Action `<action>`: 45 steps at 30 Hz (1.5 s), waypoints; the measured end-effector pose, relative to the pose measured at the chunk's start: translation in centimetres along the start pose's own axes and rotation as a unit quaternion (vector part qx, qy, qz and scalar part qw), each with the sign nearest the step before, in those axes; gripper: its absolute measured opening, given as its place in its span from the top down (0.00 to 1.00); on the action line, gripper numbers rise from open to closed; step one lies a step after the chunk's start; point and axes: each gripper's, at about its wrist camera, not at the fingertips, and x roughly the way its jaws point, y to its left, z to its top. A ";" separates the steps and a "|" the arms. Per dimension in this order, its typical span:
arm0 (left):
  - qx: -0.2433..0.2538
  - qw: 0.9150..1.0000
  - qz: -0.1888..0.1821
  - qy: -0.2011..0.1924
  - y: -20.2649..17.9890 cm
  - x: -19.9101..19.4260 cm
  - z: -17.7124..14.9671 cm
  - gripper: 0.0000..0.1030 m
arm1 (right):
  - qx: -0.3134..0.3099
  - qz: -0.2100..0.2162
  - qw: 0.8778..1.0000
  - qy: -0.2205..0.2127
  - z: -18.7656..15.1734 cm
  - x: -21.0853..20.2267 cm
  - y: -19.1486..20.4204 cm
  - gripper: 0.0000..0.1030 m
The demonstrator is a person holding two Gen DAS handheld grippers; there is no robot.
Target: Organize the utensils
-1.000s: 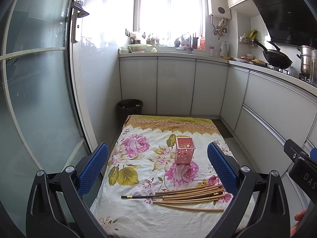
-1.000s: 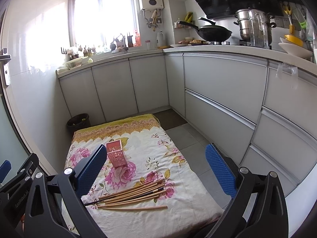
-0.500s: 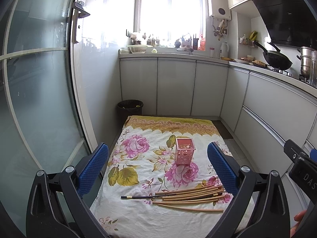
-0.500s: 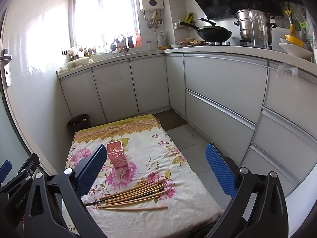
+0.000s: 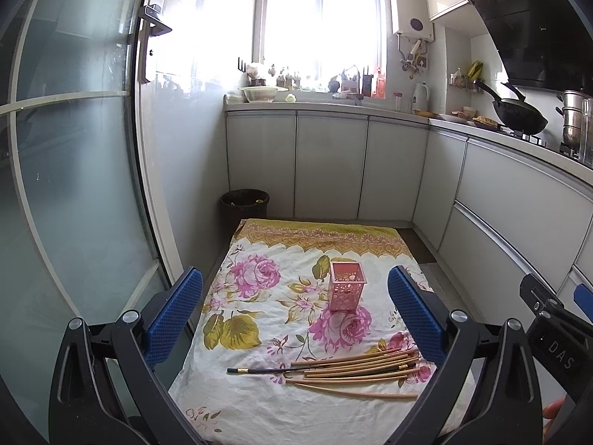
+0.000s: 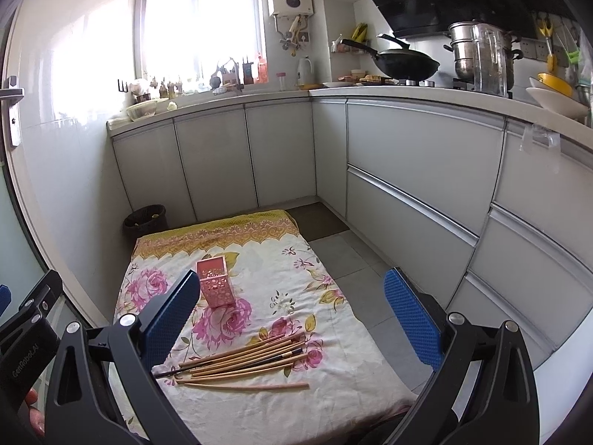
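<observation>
Pink holder (image 5: 347,290) stands upright on the floral cloth (image 5: 259,289) spread on the kitchen floor, mid-cloth on the right half. Perforated walls, open top; nothing sticks out above the rim, the inside can't be fully seen.

Chopsticks (image 5: 355,369) lie flat in a loose pile on the cloth's near part, well apart from the holder. Mostly wooden ones, roughly parallel. One dark chopstick (image 5: 259,371) runs through the pile with its end poking out to the left. One wooden stick lies apart on the near edge of the pile.

Left hand-held gripper (image 5: 296,319): jaws wide apart, empty, held above the near end of the cloth. Right hand-held gripper (image 6: 292,319): same, jaws wide apart, nothing between them. Its left finger (image 6: 170,319) overlaps the holder's edge in its own view, not touching. Each gripper shows at the edge of the other's view, side by side.

Around: black bin (image 5: 244,205) on the floor at the cloth's far left corner, holding some scraps. Cabinets (image 5: 330,163) behind and along the right. Wok (image 6: 404,63) and steel pot (image 6: 478,55) on the worktop (image 6: 426,96) at the right. Glass door (image 5: 74,167) along the left. Nothing lies between the pile and the holder.
</observation>
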 end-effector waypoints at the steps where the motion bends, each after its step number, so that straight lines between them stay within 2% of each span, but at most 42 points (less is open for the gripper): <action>1: -0.001 1.000 0.001 0.000 0.1 0.0 0.0 0.07 | -0.001 0.001 1.000 0.000 -0.1 0.1 0.2 0.06; 12: -0.004 0.999 0.048 0.006 1.8 0.3 -0.1 0.07 | -0.027 0.019 0.999 0.018 -1.1 1.4 2.4 0.06; 18: -0.008 0.998 0.060 0.020 2.6 0.9 -0.7 0.07 | -0.045 0.025 0.998 0.024 -1.9 1.7 3.9 0.06; 45: -0.010 0.998 0.055 0.032 2.6 1.7 -1.0 0.07 | -0.050 0.025 0.998 0.033 -2.4 2.2 4.1 0.06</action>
